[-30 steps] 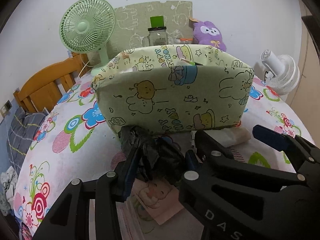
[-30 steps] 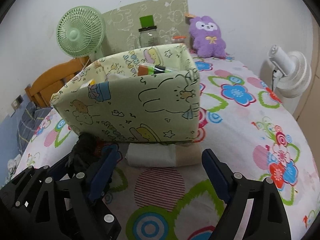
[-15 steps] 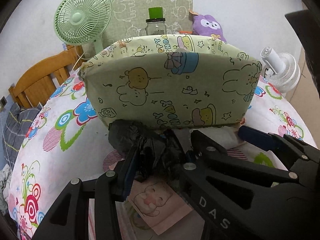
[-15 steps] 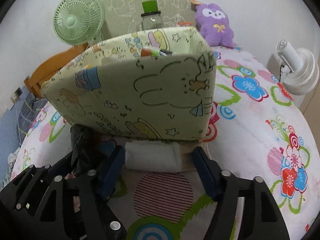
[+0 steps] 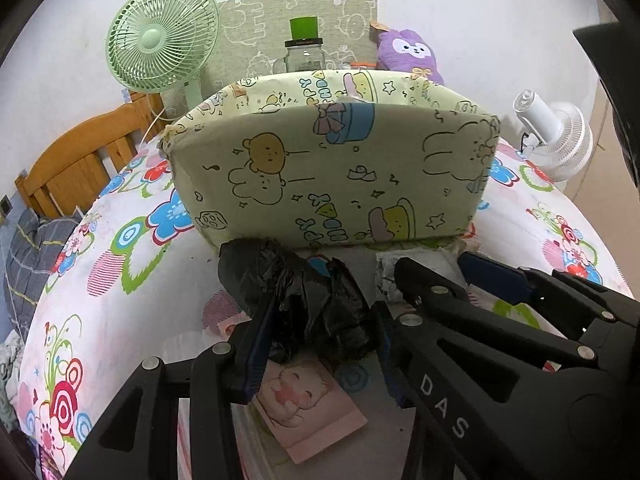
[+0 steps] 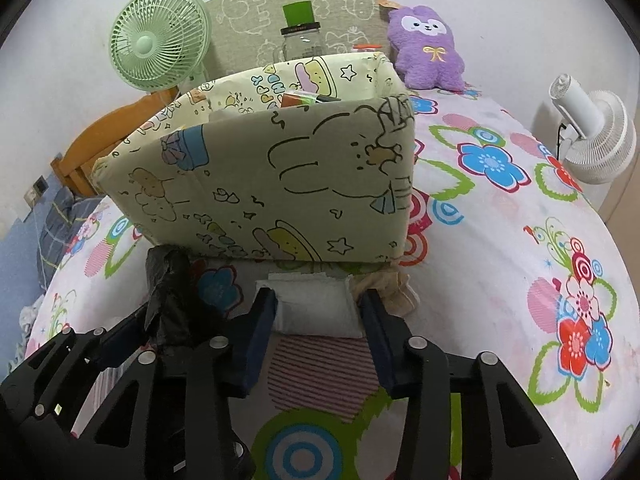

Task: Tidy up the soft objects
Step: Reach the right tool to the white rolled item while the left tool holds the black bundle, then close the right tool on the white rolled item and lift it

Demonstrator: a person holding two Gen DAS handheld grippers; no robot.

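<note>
On the flowered bedsheet (image 5: pixel 120 264), seen from the left wrist, the left tool (image 5: pixel 316 320) is clamped on a crumpled black plastic bag (image 5: pixel 296 288), its blue-padded fingers (image 5: pixel 256 344) pressing in from both sides. The bag sits just in front of the cartoon-print fabric box (image 5: pixel 332 164), close to its lower edge. Under the tool lies a pink card with a cartoon face (image 5: pixel 304 404). The right tool crosses in from the right, one blue pad (image 5: pixel 492 276) near a white packet (image 5: pixel 388 272) at the box's base. Behind the box stand a green fan (image 5: pixel 160 40), a glass jar with a green lid (image 5: pixel 302 52) and a purple plush toy (image 5: pixel 408 52); a white fan (image 5: pixel 556 136) is off to the right, a wooden headboard (image 5: pixel 76 164) to the left.

Over to the right wrist: the right tool (image 6: pixel 316 336) has its fingers (image 6: pixel 260 328) on either side of a white tissue packet (image 6: pixel 316 308), both pads touching its ends. The packet lies on the sheet (image 6: pixel 500 264) just in front of the box (image 6: pixel 264 184), beside a beige crumpled cloth (image 6: pixel 388 284) at the box's corner. To the left, the black bag (image 6: pixel 168 292) is held in the left tool. Small items poke out of the box's top. The green fan (image 6: pixel 160 40), jar (image 6: pixel 300 36), plush (image 6: pixel 426 52) and white fan (image 6: pixel 592 136) line the back.
</note>
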